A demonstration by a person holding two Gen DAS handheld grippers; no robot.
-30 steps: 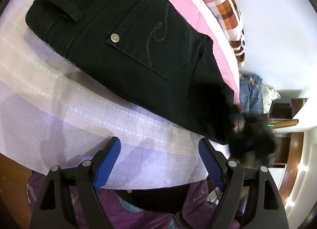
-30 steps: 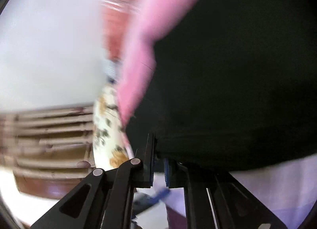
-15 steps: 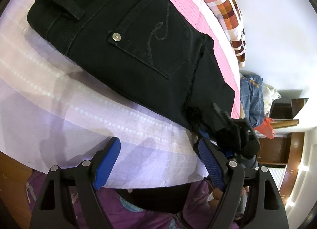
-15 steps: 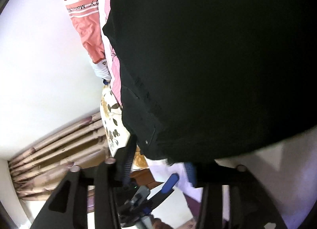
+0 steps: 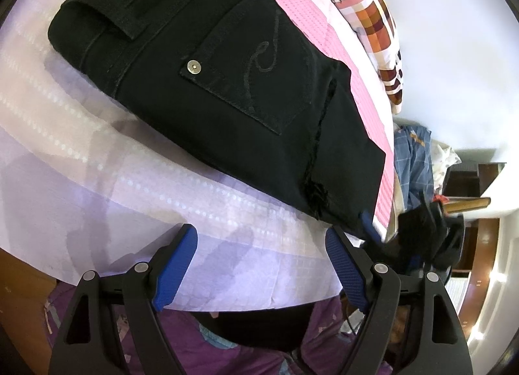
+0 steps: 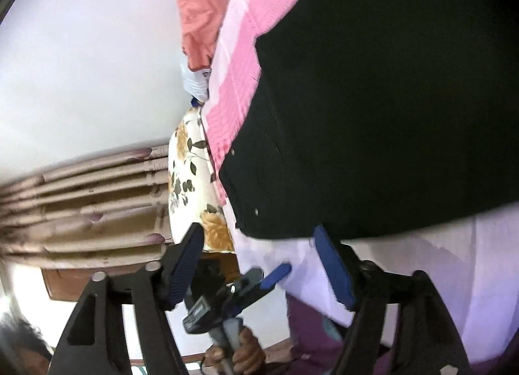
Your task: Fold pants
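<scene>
Black pants (image 5: pixel 227 89) lie folded on the bed, back pocket with a metal rivet facing up, waistband at the upper left. My left gripper (image 5: pixel 261 264) is open and empty, just short of the bed's near edge, below the pants. In the right wrist view the pants (image 6: pixel 373 99) fill the upper right. My right gripper (image 6: pixel 259 264) is open and empty, just below the pants' near corner. The right gripper also shows in the left wrist view (image 5: pixel 421 229) by the pants' lower right corner; the left gripper shows in the right wrist view (image 6: pixel 236 290).
The bed sheet (image 5: pixel 97 164) is lilac near me and pink (image 5: pixel 340 60) beyond the pants. A checked pillow (image 5: pixel 376 18) lies at the far side. A floral cushion (image 6: pixel 188 180) and curtains (image 6: pixel 81 200) are to the left. Purple clothing (image 5: pixel 227 352) is below.
My right gripper has opened, let go of the pants and backed away from their corner. The pants lie flat. My left gripper has stayed open and moved slightly.
</scene>
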